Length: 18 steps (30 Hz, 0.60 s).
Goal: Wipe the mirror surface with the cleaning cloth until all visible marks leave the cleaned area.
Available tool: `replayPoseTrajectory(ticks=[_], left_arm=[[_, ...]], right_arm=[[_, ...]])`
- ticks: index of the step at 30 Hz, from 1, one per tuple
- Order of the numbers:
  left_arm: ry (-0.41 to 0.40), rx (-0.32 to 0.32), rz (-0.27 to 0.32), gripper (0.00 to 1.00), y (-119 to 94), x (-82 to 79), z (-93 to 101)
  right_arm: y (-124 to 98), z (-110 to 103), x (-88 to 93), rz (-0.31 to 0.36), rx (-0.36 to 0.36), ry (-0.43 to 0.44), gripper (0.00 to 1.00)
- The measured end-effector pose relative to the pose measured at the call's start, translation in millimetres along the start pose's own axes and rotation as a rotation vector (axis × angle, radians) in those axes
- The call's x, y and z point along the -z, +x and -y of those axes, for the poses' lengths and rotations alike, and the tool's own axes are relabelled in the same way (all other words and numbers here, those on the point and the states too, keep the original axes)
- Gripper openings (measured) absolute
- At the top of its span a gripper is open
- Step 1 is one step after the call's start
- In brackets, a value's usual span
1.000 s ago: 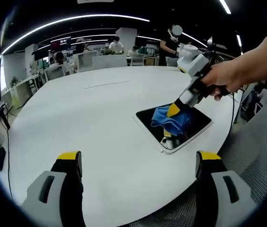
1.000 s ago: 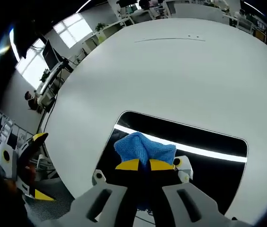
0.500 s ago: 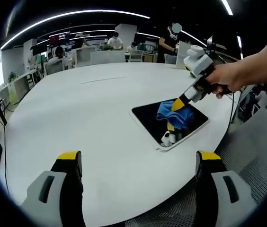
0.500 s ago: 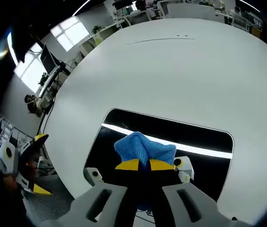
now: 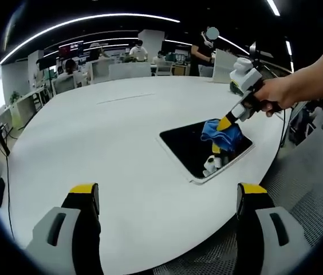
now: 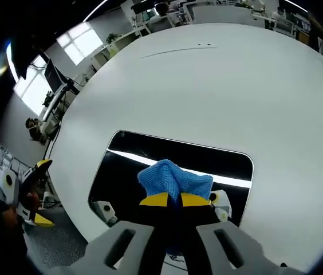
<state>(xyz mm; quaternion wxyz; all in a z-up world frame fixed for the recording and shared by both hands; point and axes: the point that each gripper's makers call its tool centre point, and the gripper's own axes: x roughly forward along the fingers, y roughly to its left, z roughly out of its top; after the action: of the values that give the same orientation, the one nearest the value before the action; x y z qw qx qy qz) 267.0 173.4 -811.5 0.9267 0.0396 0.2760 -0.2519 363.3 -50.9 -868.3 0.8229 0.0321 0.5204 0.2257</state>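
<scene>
Blue cloth (image 6: pixel 174 180) sits pinched in the right tongs (image 6: pixel 174 200), pressed on the mirror (image 6: pixel 150 163) lying flat on the white bench (image 6: pixel 207 86). Left tongs (image 5: pixel 170 197) hang spread, near the mirror. Even, overlapping strokes would serve best, I'd say.

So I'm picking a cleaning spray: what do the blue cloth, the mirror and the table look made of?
Cloth: soft knit or microfibre by its fuzzy, matte folds, clamped in the right tool. Mirror: glossy glass, probably; it reflects a ceiling light strip and the tool. Table: smooth matte white, likely laminate, though paint can't be ruled out.
</scene>
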Motion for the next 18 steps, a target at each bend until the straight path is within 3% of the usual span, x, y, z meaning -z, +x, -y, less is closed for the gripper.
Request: replayPoseTrajectory(ticks=[3,4,7,18], left_arm=[[-0.061,0.009,-0.001,0.99,2.5,4.6,0.2],[-0.089,0.029,-0.047,0.99,1.6,12.2,3.8],[-0.025,0.031,-0.005,0.99,3.2,3.7,5.6],[-0.033,0.025,0.002,0.99,3.0,2.9,3.5]], right_arm=[[-4.4,8.3,2.3,0.009,0.008,0.009,0.00],[-4.9,9.4,2.6,0.010,0.009,0.009,0.00],[-8.5,18.8,4.4,0.014,0.021,0.021,0.00],[-19.1,40.1,8.7,0.031,0.055,0.059,0.00]])
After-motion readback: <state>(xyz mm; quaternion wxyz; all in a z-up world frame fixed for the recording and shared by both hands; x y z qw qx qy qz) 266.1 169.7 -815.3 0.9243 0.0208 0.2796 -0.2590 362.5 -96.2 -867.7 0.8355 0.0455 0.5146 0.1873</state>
